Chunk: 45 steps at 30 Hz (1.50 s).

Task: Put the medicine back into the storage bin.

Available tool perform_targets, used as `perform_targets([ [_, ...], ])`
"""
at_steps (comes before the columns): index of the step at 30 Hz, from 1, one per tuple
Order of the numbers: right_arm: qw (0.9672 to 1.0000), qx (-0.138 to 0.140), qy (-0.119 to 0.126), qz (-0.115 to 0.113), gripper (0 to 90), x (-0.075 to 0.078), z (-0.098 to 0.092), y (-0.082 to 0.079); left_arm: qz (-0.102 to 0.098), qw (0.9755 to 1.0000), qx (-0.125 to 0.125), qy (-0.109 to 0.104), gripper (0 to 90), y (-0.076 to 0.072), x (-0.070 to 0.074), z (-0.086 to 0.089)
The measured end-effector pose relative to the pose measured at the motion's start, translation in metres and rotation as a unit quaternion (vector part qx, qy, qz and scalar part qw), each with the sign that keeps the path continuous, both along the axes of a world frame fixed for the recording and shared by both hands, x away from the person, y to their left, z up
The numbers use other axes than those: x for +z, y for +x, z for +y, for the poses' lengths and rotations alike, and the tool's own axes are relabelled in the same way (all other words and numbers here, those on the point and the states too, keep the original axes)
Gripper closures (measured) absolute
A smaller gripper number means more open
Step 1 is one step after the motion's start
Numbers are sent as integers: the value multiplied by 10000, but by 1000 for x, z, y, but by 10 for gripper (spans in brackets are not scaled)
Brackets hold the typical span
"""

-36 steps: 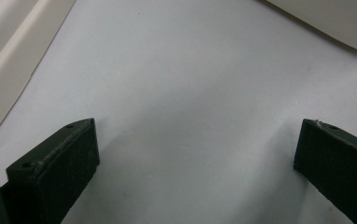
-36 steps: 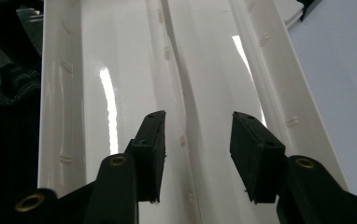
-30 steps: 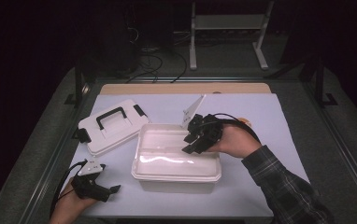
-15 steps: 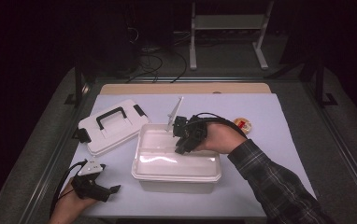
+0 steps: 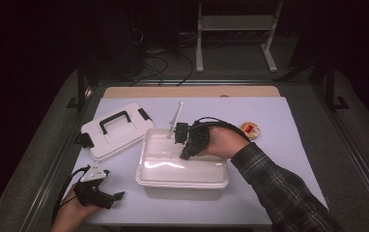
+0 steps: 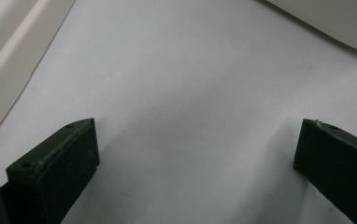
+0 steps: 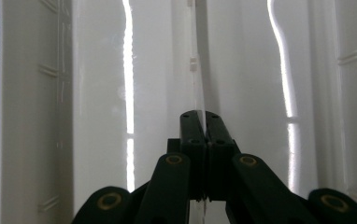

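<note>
Now right gripper (image 5: 181,140) pinching thin clear divider (image 5: 175,118) inside white bin (image 5: 182,179); left gripper (image 5: 106,197) spread.

High view: above near table (image 5: 289,125) edge, facing forward-down. Left gripper view: close over bare tabletop. Right gripper view: close into white bin (image 7: 97,93), shared with high view (image 5: 182,174).

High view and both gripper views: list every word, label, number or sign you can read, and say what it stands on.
No text can be read anywhere.
Round orange-and-red object on the table: its red patch may be a label, too small and blurred to read.
White box and white lid: no markings visible.
</note>
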State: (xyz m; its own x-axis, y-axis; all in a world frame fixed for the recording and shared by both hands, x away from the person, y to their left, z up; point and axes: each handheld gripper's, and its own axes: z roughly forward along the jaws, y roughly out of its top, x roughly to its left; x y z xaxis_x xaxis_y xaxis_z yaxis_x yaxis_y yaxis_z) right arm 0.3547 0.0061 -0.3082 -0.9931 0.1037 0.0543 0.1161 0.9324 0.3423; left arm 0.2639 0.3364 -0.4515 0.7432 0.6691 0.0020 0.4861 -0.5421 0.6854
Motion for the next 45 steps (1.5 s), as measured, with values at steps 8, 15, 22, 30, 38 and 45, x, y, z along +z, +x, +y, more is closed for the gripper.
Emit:
perform_targets([
  [8,10000,21,18,-5,890,1,2,-1,2,10000,2,-3,0,0,0,0],
  [15,10000,9,58,-46,890,4,2,-1,5,10000,3,-5,0,0,0,0],
  [22,9997,-50,194,-116,890,15,-3,-3,1,10000,-4,5,0,0,0,0],
  [30,9989,-276,293,-240,889,29,-24,-3,-13,10000,-4,3,0,0,0,0],
  [38,9968,-584,409,-358,889,41,-55,-4,-7,10000,-1,-1,0,0,0,0],
  [45,9950,-832,409,-380,889,43,-78,-4,-1,10000,1,-6,0,0,0,0],
])
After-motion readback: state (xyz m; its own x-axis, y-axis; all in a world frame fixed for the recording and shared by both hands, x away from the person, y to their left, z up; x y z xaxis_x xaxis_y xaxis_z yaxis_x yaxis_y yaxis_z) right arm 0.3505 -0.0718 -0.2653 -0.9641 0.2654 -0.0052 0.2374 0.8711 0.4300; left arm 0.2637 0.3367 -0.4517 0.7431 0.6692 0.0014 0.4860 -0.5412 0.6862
